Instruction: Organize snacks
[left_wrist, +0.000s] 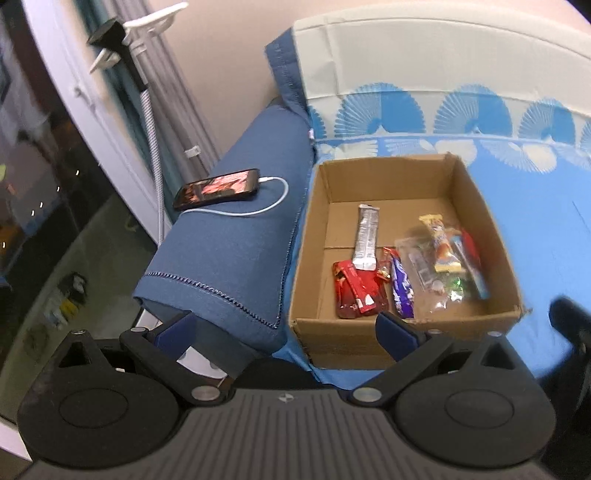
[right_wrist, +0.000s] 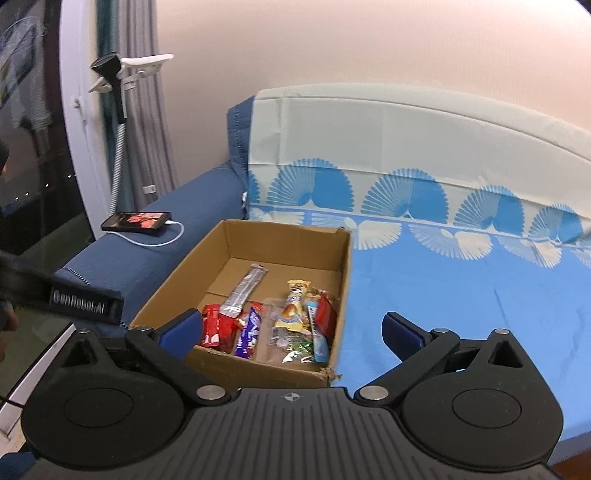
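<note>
Resting on a light blue bedsheet (right_wrist: 424, 295) printed with pale fan shapes: an open, rectangular cardboard box (right_wrist: 343, 273), corrugated brown, matte, near corner frayed and torn. Lying flat on its floor, bunched toward the near wall, glossy crinkled snack wrappers: a long silver foil stick (right_wrist: 243, 291) pointing diagonally toward the far wall, a red packet (right_wrist: 216, 328) partly under its lower end, a purple bar (right_wrist: 249, 334) just beside that, a yellow-and-orange bar (right_wrist: 293, 310) on top of clear plastic pouches (right_wrist: 284, 339) with green and silver bits inside, and a red-and-light-blue packet (right_wrist: 323, 321) against the right wall. Far half of the box floor bare, with a flap seam across it. Just left of the box, a rounded, dark blue bolster (left_wrist: 236, 236) of woven cloth with stitched hems, carrying a black phone (left_wrist: 218, 188) with lit screen and a white cable (left_wrist: 258, 210) curling from it. Left gripper (left_wrist: 291, 328) spread wide, black linkages and dark blue pads, nothing between them, hanging over the box's near left corner. Right gripper (right_wrist: 291, 328) likewise spread wide and empty, above the box's near wall.
</note>
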